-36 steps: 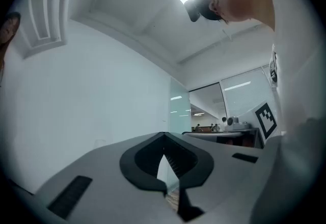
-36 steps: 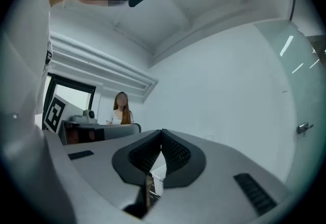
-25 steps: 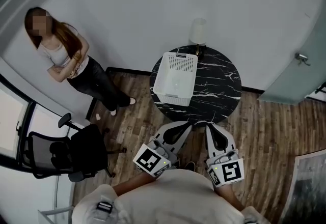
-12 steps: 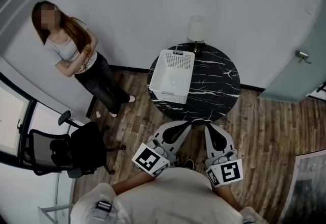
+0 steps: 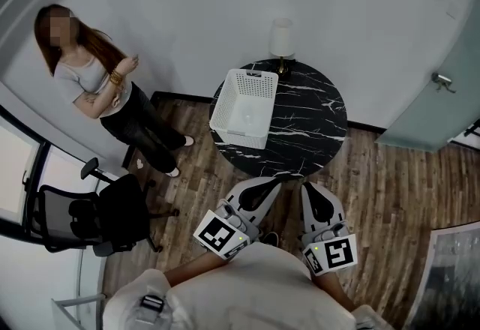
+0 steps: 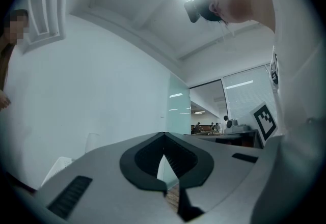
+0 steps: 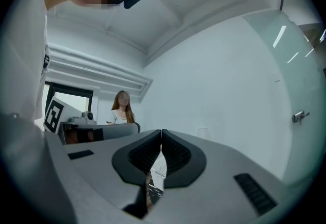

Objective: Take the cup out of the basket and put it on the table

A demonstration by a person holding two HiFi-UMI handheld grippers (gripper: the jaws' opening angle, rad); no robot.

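One basket [image 5: 238,138], seemingly at table [image 5: 311,130] edge

There is one round black marble table [image 5: 315,120]. On it stand one white basket [image 5: 238,139] and one table lamp [image 5: 282,38]. Inside the basket one cup [image 5: 244,120] shows only faintly. There are two grippers, the left gripper [image 5: 276,182] and the right gripper [image 5: 307,186], and two marker cubes, one on each [image 5: 221,235] [image 5: 334,252]. Two people are in view: one standing by the wall [image 5: 97,88] and the one holding the grippers [image 5: 247,295]. There is one office chair [image 5: 90,212] and one door handle [image 5: 438,79].
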